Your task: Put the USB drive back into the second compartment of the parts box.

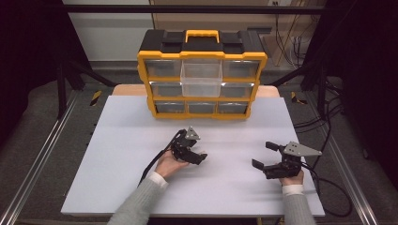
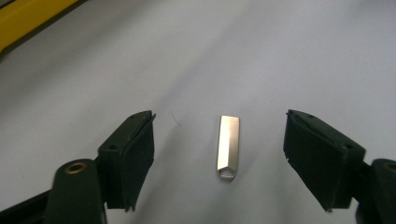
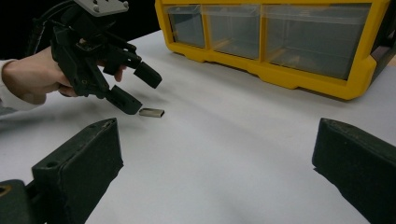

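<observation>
A small silver metal piece [image 2: 229,147] lies flat on the white tabletop [image 1: 122,178]. My left gripper [image 2: 219,119] is tipped down over it, one jaw on each side. Neither pad touches the piece, so the gripper is open. In the right gripper view the same metal piece [image 3: 152,112] rests just beyond the lower jaw of the left gripper [image 3: 142,91]. My right gripper [image 1: 262,154] sits low over the table at the right, open with nothing between its jaws [image 3: 217,130]. In the high view the left gripper [image 1: 202,157] is near the table's middle.
A yellow and black drawer organizer [image 1: 202,55] stands at the far edge of the table, its yellow base [image 3: 280,74] close ahead in the right gripper view. Its top middle clear drawer [image 1: 201,77] is pulled out. Cables trail off the right side.
</observation>
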Tool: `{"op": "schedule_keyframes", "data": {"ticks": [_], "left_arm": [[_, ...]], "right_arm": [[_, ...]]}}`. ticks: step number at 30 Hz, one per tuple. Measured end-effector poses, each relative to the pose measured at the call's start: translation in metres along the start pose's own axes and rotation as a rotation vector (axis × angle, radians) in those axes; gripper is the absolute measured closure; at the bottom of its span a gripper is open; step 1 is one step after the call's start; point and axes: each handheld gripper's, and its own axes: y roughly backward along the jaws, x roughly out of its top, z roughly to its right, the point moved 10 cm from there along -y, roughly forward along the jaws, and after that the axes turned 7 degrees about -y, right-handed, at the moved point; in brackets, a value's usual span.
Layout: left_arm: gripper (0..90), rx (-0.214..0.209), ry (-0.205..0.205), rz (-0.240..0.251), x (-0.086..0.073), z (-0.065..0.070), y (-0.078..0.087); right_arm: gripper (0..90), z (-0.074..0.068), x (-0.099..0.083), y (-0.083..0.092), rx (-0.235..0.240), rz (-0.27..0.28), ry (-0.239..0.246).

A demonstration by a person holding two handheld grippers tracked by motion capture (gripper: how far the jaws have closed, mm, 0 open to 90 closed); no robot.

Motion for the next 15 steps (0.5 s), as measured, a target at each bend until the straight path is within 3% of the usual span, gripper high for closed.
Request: {"op": "schedule_keyframes", "data": {"ticks": [15], "left_arm": [[47.5, -0.04, 0.032, -0.026, -0.0032, 0.0037, -0.0028]], "right_arm": [[1.9, 0.0, 0.0002, 0.0002, 0.0, 0.001, 0.001]]}}
